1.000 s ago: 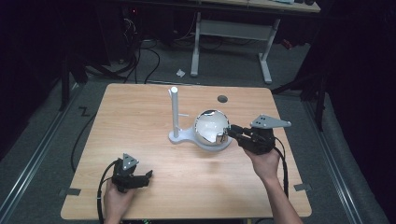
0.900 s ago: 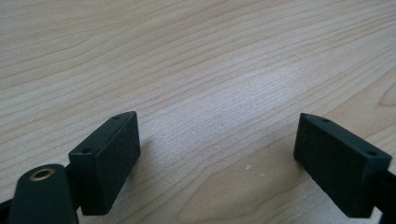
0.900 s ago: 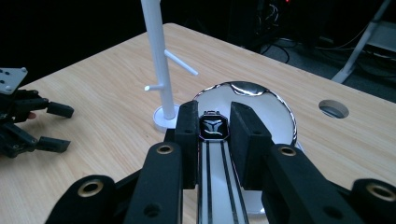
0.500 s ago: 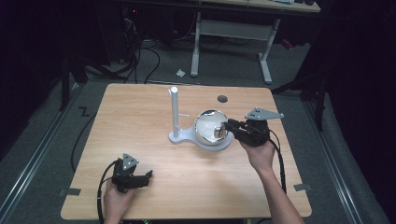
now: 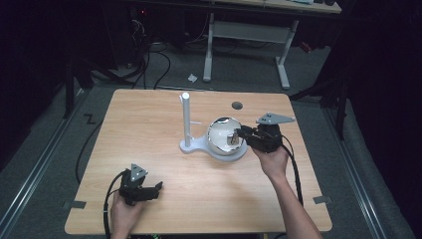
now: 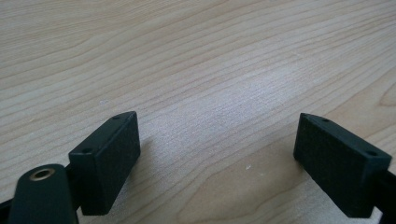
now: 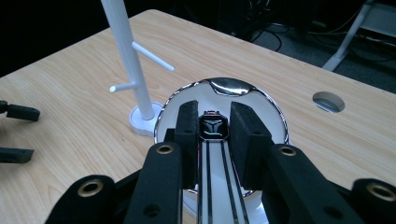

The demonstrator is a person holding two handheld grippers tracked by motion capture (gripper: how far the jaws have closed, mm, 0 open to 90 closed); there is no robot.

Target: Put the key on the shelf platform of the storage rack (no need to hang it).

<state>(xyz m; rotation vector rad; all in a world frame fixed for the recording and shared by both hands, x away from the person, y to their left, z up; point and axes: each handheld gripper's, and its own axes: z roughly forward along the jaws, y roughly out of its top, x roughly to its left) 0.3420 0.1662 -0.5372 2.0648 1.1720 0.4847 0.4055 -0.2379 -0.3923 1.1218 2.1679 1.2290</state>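
A shiny metal mug [image 5: 220,135] sits on the round white base of a white peg stand [image 5: 185,117], right of its upright post. My right gripper [image 5: 239,135] reaches in from the right. In the right gripper view its jaws are shut on the mug's [image 7: 224,91] chrome handle [image 7: 214,154], which runs up between the right gripper's [image 7: 212,125] pads. The stand [image 7: 129,57] rises at upper left with two short pegs. My left gripper [image 5: 157,188] rests low near the table's front left. It stands open over bare wood, with nothing between the left gripper's [image 6: 217,140] pads.
The wooden table [image 5: 144,119] has a round cable hole [image 5: 237,105] behind the mug, also seen as a hole [image 7: 328,101] in the right gripper view. Desk legs and cables stand on the dark floor beyond the far edge.
My right gripper has moved left to the mug and its jaws now sit around the handle. The left gripper has stayed put.
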